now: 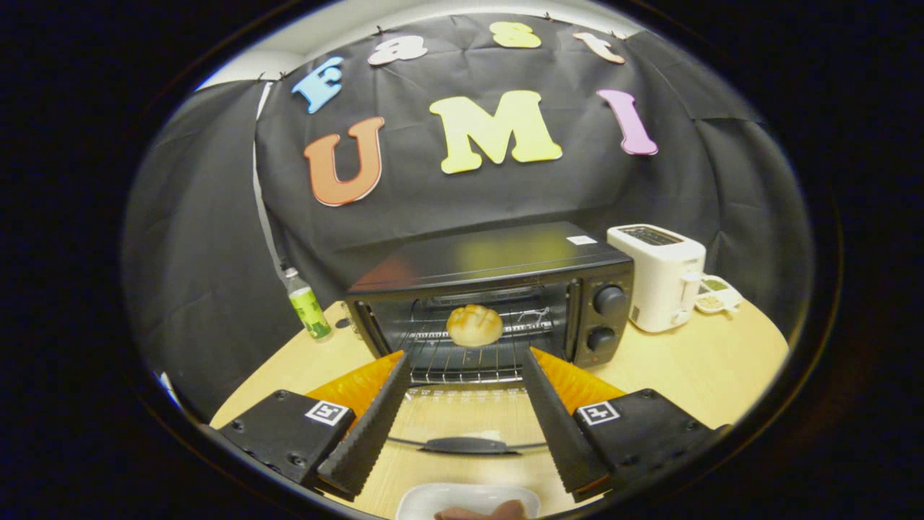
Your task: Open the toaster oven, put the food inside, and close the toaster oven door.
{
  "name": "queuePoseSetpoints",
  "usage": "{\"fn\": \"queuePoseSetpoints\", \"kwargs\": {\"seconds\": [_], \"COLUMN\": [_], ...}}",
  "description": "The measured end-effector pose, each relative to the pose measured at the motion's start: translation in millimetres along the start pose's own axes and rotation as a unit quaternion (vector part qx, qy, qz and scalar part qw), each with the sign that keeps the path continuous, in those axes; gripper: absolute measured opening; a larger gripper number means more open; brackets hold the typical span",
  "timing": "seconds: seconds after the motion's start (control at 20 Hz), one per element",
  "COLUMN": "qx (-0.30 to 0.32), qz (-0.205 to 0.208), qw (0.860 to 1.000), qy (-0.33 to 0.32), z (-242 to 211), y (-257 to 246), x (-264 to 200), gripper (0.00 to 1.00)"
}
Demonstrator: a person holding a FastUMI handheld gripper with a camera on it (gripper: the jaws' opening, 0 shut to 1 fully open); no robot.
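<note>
My gripper point(465, 361) wide, empty; bun point(474, 325) on rack at 12. Next: hook under door point(469, 433) handle point(468, 445), lift shut slowly.

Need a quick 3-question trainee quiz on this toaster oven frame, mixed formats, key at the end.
1. True or false: the bread roll sits on the wire rack inside the toaster oven.
2. The toaster oven door is: A) shut B) folded down open C) removed.
3. Fill in: the tool is ____, holding nothing.
Key: 1 true; 2 B; 3 open. The fingers stand apart over the lowered door, short of the roll. The white toaster stands beside the oven's knob side.
</note>
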State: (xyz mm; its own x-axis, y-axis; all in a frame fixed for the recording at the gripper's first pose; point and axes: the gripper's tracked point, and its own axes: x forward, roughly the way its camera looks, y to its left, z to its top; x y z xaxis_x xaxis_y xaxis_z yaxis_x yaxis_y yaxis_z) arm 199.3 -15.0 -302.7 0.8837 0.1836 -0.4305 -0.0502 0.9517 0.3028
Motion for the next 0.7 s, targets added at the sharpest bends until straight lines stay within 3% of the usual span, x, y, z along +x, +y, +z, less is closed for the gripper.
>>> {"fn": "queuePoseSetpoints", "kwargs": {"seconds": [0.3, 0.7], "qx": [-0.025, -0.045], "qz": [0.006, -0.006], "qw": [1.000, 0.997], "qy": [-0.009, 0.058], "z": [-27, -88], "y": [11, 0], "x": [-48, -44], "gripper": [1.00, 1.00]}}
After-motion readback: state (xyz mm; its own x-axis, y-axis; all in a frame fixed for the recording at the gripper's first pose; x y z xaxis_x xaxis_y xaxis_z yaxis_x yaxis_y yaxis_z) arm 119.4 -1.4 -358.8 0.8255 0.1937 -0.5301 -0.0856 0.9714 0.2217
